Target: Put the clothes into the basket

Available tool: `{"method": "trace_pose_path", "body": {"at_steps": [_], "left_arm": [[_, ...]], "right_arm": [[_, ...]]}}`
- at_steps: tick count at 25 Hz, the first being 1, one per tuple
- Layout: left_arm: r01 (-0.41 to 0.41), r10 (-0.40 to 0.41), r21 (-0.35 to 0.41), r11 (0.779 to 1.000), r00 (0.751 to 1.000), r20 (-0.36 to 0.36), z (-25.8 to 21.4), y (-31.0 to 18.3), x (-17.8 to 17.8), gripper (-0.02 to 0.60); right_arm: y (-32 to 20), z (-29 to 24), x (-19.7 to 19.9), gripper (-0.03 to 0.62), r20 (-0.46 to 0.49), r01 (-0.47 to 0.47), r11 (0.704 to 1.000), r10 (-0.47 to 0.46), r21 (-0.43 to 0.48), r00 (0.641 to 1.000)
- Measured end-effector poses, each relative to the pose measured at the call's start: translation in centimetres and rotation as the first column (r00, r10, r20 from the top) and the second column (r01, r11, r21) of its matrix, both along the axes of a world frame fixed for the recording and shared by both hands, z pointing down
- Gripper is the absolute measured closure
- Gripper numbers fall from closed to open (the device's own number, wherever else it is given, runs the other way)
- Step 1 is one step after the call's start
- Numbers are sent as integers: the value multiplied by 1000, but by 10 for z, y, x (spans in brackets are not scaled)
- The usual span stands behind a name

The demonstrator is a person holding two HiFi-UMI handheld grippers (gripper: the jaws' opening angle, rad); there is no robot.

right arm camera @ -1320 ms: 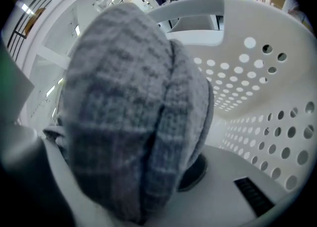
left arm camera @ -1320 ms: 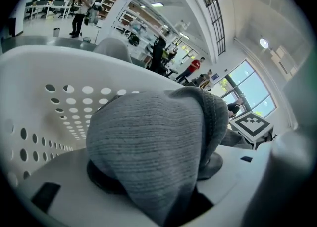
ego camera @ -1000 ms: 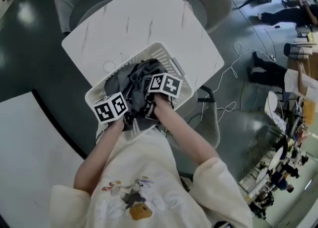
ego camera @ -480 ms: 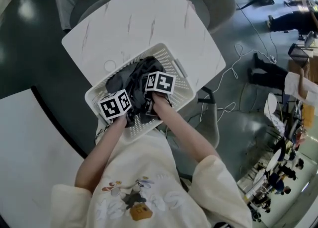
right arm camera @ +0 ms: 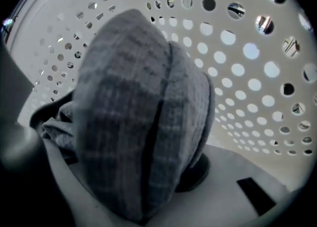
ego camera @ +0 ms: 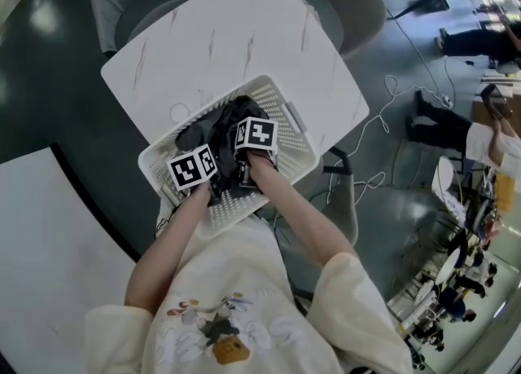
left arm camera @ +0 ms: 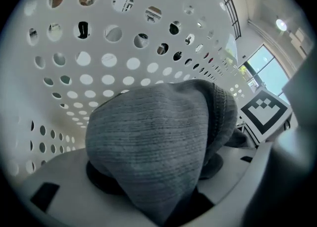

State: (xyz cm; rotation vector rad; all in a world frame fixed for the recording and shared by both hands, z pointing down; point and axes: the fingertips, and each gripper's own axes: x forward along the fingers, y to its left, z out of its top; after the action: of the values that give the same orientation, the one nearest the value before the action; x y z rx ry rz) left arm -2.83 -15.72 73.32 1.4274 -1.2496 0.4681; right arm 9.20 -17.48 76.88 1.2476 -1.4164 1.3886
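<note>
Here, in the head view, the left gripper (ego camera: 198,165) and right gripper (ego camera: 254,138) are reaching side by side into the white basket (ego camera: 295,146) on the marble table (ego camera: 236,30), sitting on the dark clothes (ego camera: 213,124) heaped inside it. In the left gripper view, widely spread jaws are clamping a thick bunch of grey knit fabric (left arm camera: 158,137) low inside the basket. In the right gripper view, narrower jaws are pinching a fold of checked fabric (right arm camera: 138,122) before the perforated wall.

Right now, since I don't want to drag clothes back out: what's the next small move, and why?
Probably open both jaws. The left gripper and right gripper each clamp grey clothes that already sit low inside the basket, so letting go should leave them there.
</note>
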Motion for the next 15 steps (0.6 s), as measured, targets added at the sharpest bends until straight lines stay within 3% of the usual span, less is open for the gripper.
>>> {"method": "trace_pose_path", "body": {"at_steps": [8,15], "left_arm": [[11,-10,-21,1000,999,52,11,0,1,293],[11,-10,-22,1000,998,63,14,0,2,293]], "right_arm": [[0,12,3,514,11,29,999,-29,-40,1000],[10,-1,10,474,-9,-13,993,12,-116,1000]]}}
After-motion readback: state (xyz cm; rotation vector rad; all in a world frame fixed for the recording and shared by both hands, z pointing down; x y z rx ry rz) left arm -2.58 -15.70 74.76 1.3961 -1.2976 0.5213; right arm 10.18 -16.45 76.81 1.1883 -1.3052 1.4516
